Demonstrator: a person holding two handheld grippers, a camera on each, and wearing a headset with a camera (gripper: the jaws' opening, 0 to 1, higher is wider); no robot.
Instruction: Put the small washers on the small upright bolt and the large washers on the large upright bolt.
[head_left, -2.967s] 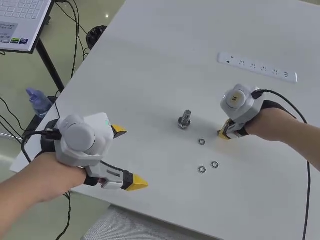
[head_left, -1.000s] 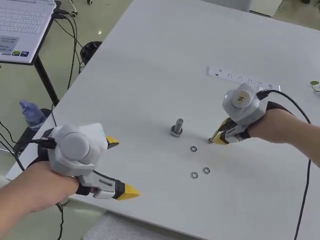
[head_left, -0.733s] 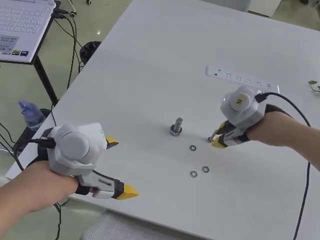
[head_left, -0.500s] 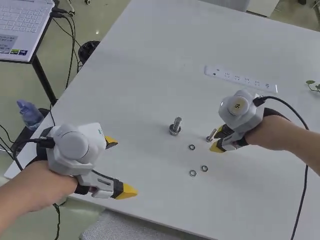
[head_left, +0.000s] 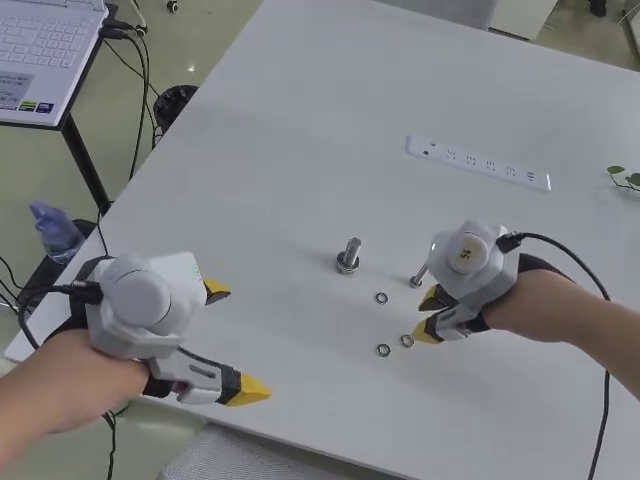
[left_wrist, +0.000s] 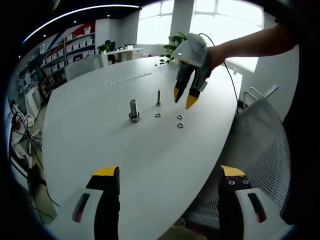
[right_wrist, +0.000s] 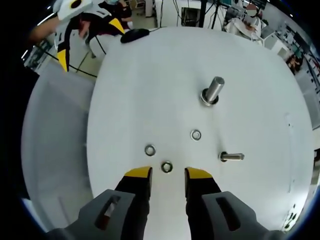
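Note:
The large upright bolt (head_left: 348, 255) (right_wrist: 212, 91) (left_wrist: 133, 110) stands mid-table. The small upright bolt (head_left: 418, 277) (right_wrist: 231, 156) (left_wrist: 158, 97) stands to its right. Three washers lie flat in front of them: one (head_left: 381, 297) (right_wrist: 196, 134) near the bolts, and two (head_left: 383, 349) (right_wrist: 150, 149) closer to me. My right gripper (head_left: 425, 317) (right_wrist: 168, 172) is open and low over the table, with the nearest washer (head_left: 407, 341) (right_wrist: 166, 166) lying just off its jaw tips, between them. My left gripper (head_left: 232, 340) (left_wrist: 169, 172) hangs open and holds nothing, over the table's near left edge.
A white power strip (head_left: 478, 162) lies at the back of the table (head_left: 300, 120). A laptop (head_left: 40, 45) sits on a stand off the left edge, with cables and a spray bottle (head_left: 52, 228) on the floor below. A mesh chair (left_wrist: 260, 145) is beside the table.
My right gripper has drawn back from the small bolt towards me and now sits at the near washers. The small bolt stands free. The left gripper has barely moved.

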